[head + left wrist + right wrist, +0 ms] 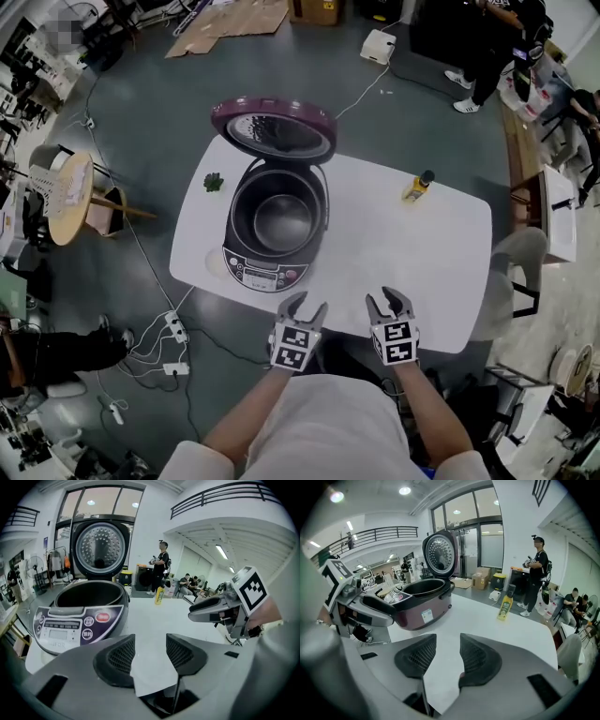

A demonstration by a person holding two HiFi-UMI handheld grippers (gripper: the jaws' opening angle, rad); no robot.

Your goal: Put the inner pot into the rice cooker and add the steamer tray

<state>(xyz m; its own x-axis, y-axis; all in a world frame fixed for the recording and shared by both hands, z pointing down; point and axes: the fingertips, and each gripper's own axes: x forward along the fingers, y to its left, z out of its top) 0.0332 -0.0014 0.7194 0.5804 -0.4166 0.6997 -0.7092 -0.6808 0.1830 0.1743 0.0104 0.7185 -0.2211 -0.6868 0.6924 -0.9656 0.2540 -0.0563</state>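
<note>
Left tongs (pixel 307 305), right tongs (pixel 388 302) gape empty — rice cooker (pixel 277 220) open.

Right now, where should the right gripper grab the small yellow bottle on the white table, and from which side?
Probably grip the small yellow bottle with a dark cap across its wider body, below the narrow neck, coming from the near table edge: it stands upright, with bare white table around it.
</note>
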